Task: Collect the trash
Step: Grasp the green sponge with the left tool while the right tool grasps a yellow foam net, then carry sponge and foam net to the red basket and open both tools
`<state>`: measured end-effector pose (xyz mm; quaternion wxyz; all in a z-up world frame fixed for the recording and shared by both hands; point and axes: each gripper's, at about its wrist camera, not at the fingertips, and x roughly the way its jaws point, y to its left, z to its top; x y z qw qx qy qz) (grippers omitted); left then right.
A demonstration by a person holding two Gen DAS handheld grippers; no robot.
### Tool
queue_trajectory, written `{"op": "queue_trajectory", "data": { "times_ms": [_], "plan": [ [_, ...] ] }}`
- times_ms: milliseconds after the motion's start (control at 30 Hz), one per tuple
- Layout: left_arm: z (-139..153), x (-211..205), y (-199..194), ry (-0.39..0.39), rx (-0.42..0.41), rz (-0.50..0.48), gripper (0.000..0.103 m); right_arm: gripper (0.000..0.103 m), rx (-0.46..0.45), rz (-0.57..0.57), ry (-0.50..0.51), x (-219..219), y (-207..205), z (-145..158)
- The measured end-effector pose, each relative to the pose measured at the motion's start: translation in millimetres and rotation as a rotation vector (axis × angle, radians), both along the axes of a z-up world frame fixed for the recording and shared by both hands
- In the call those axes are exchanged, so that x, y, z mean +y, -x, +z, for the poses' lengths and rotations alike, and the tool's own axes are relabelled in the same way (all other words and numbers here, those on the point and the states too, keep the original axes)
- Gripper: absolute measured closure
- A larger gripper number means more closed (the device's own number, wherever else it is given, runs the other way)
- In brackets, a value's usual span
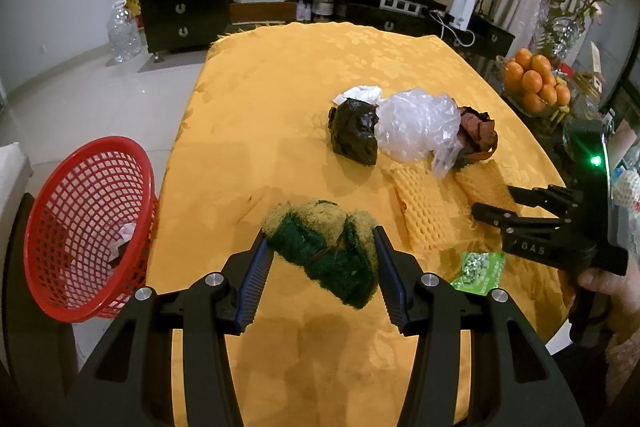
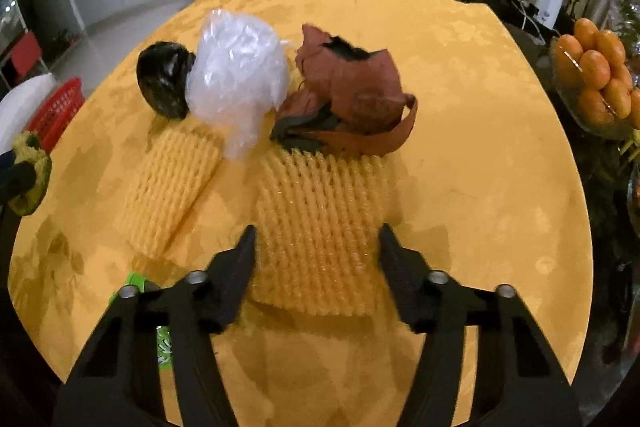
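My left gripper (image 1: 320,247) is shut on a green and yellow scouring sponge (image 1: 328,247) and holds it above the yellow tablecloth (image 1: 260,99). A red mesh basket (image 1: 88,227) with paper scraps in it stands off the table's left edge. My right gripper (image 2: 316,243) is open, its jaws straddling a yellow foam fruit net (image 2: 320,227) that lies on the cloth. A second foam net (image 2: 168,195) lies to its left. Behind them sit a black bag (image 2: 164,83), a crumpled clear plastic bag (image 2: 236,79) and brown torn wrapping (image 2: 352,95). A green snack packet (image 1: 478,273) lies near the front edge.
A bowl of oranges (image 1: 536,83) stands on a side table at the right. A dark sideboard (image 1: 320,7) with frames and a globe runs along the back wall. A water jug (image 1: 124,31) stands on the floor at the left.
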<state>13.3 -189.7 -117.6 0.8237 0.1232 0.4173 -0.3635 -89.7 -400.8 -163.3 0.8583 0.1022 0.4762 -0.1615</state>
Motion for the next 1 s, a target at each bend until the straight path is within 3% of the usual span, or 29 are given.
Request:
{"op": "queue_trajectory", "data": {
  "times_ms": [233,333,733,1000],
  "plan": [
    [1,0,-1,-0.003,-0.010,-0.002,0.055,0.074,-0.041,-0.005,-0.035,-3,7,8],
    [3,0,-1,-0.002,-0.016,0.002,0.055,0.078,-0.053,-0.016,-0.056,-5,10,10],
    [21,9,-2,0.011,-0.094,0.040,0.055,0.079,-0.195,0.030,-0.043,20,23,58],
    [44,23,-8,0.032,-0.171,0.100,0.055,0.079,-0.289,0.089,-0.006,47,6,98]
  ]
}}
